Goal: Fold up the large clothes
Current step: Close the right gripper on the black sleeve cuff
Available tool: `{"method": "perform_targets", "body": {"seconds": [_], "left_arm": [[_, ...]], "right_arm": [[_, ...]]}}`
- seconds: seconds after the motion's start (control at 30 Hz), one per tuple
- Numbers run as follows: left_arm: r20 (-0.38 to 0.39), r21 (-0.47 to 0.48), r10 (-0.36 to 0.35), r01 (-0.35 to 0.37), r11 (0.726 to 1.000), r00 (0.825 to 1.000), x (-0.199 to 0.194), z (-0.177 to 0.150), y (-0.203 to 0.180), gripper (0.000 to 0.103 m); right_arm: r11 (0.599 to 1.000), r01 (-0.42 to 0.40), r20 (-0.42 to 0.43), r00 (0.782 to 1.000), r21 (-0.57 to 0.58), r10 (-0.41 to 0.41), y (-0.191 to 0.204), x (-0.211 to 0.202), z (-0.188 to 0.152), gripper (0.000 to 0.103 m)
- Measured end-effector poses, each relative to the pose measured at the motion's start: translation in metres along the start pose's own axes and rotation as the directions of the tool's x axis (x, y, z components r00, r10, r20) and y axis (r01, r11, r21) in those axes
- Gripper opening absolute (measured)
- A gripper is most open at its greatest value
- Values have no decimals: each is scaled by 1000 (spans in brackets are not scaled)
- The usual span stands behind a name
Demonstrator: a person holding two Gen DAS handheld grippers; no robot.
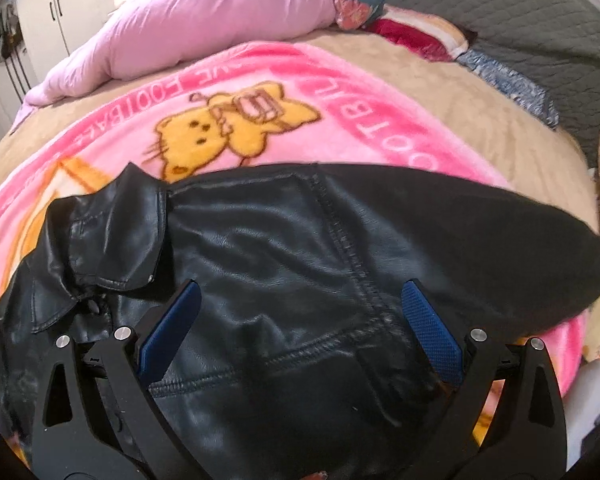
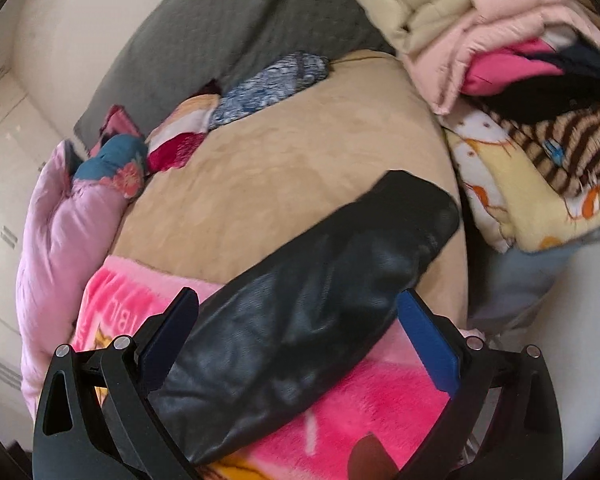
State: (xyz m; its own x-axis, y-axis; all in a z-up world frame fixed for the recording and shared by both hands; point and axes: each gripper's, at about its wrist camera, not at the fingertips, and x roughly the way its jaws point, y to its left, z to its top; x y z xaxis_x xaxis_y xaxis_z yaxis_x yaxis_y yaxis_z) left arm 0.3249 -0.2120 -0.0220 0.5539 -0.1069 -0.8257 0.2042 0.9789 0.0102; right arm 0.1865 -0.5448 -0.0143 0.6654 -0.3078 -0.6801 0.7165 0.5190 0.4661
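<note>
I see one black leather jacket [image 1: 284, 264] spread flat on one pink cartoon blanket [image 1: 260, 88] over the bed [image 1: 480, 112]. Left gripper [image 1: 300, 316]: jaws spread wide, gripping nothing, jacket body directly under and between them, collar [image 1: 124, 232] to their left. Right gripper [image 2: 298, 328]: jaws wide apart too, one sleeve [image 2: 316, 288] running diagonally between them. One clothes pile [image 2: 520, 80] at right.
</note>
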Motion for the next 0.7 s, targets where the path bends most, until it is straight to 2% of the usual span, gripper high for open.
{"method": "perform_targets", "body": {"seconds": [0.1, 0.33, 0.5, 0.63, 0.67, 0.7], "left_arm": [[-30, -20, -16, 16, 1000, 999, 15, 0, 3, 94], [-50, -14, -22, 21, 1000, 999, 36, -4, 1, 94], [-45, -32, -72, 71, 997, 996, 46, -3, 6, 94], [-42, -36, -99, 97, 995, 994, 53, -5, 7, 94], [-38, -36, -106, 104, 994, 994, 53, -5, 8, 92], [-34, -40, -116, 115, 993, 993, 52, -4, 8, 90]], "right_arm": [[999, 41, -3, 999, 28, -41, -14, 9, 3, 99], [991, 74, -107, 992, 114, -62, -49, 51, 4, 99], [992, 22, -137, 991, 123, -5, -48, 71, 5, 99], [989, -53, -99, 993, 141, 67, -43, 81, 10, 99], [984, -84, -78, 992, 159, 97, -44, 80, 10, 91], [977, -117, -51, 991, 176, 128, -46, 76, 10, 66]]}}
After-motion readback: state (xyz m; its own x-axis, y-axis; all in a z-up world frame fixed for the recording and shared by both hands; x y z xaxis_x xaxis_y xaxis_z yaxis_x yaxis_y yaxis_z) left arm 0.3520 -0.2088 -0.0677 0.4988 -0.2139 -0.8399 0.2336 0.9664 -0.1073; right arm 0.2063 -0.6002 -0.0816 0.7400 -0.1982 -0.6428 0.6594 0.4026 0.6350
